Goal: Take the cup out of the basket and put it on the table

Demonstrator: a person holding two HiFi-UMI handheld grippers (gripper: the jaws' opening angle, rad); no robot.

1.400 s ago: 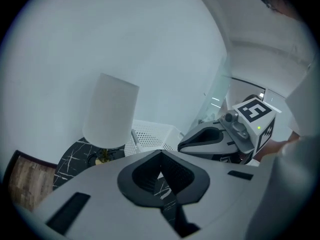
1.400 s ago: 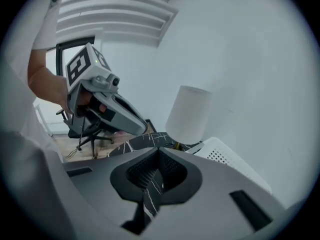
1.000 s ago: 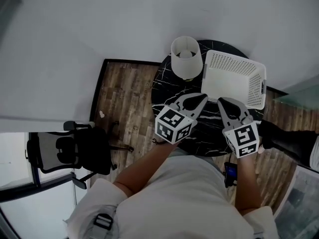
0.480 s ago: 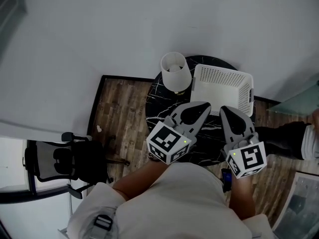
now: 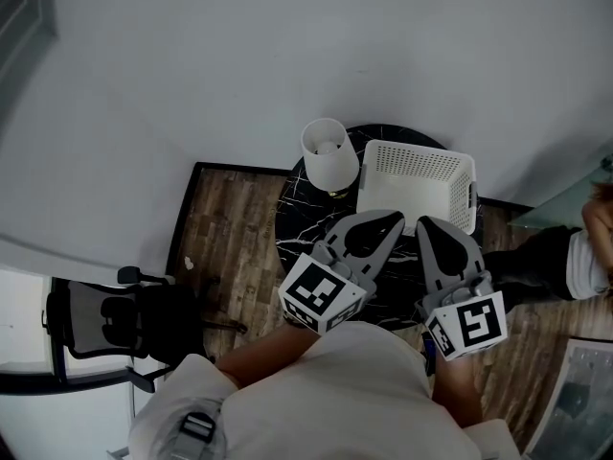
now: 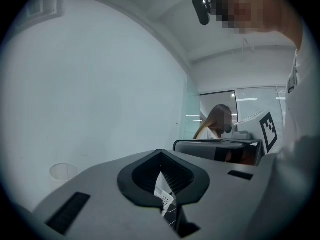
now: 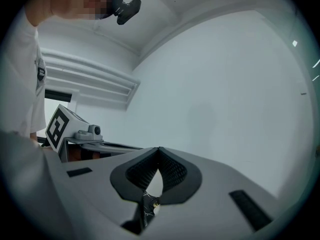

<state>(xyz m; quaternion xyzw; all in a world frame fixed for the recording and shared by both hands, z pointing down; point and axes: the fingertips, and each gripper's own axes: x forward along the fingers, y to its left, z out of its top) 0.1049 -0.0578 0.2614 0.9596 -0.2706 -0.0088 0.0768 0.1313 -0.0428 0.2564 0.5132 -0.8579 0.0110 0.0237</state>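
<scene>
A white perforated basket (image 5: 418,182) stands on the small round black marble table (image 5: 305,228); I see no cup inside it from the head view. Left of the basket stands a white cylinder (image 5: 329,151) on a brass-coloured foot, also low at the left in the left gripper view (image 6: 63,171). My left gripper (image 5: 397,218) and right gripper (image 5: 423,221) hover side by side at the basket's near edge, tilted upward. Both are shut with nothing between the jaws, which meet at the tips in the left gripper view (image 6: 160,152) and the right gripper view (image 7: 159,148).
A black office chair (image 5: 107,318) stands on the wood floor at the left. Another person's arm and dark clothing (image 5: 560,259) show at the right, beside a glass panel. A grey wall runs right behind the table.
The head view has drawn back, so table, basket and white cylinder look smaller and lower in frame. Both grippers stay shut and side by side, now closer to the body.
</scene>
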